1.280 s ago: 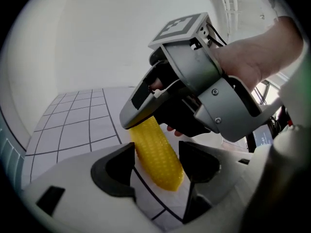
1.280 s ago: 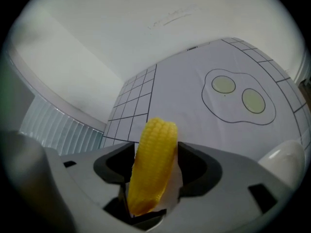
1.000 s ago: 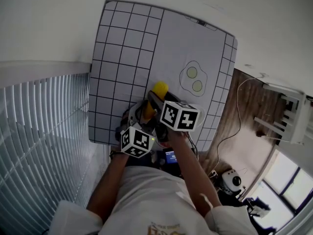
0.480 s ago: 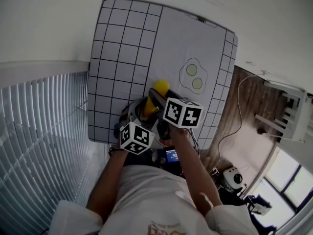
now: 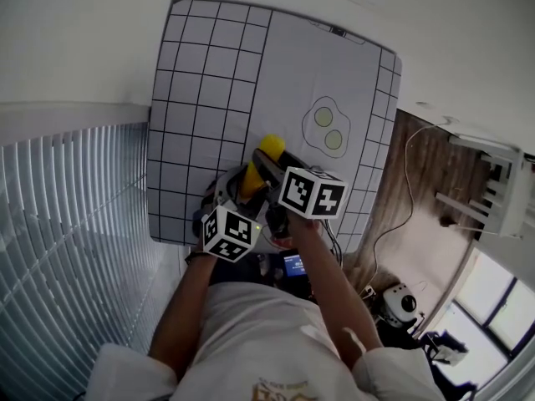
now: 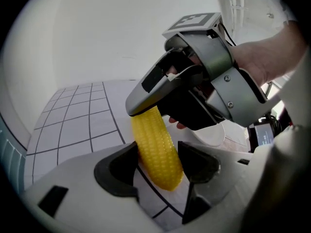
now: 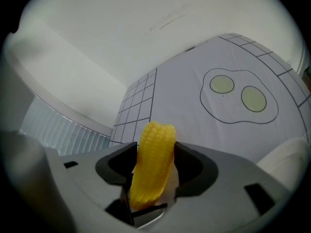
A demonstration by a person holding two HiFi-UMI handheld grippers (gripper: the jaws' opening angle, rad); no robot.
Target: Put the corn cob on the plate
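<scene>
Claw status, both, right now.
Left claw: jaws have just been closing, gripping the corn cob.
Right claw: jaws have just been closing, gripping the same corn cob.

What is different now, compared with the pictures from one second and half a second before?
The jaws of the left gripper and the right gripper have just been closing a little on the corn cob, which stands between both pairs. The pads now appear to touch it. Both grippers, the cob and the checked mat stayed in place.
</scene>
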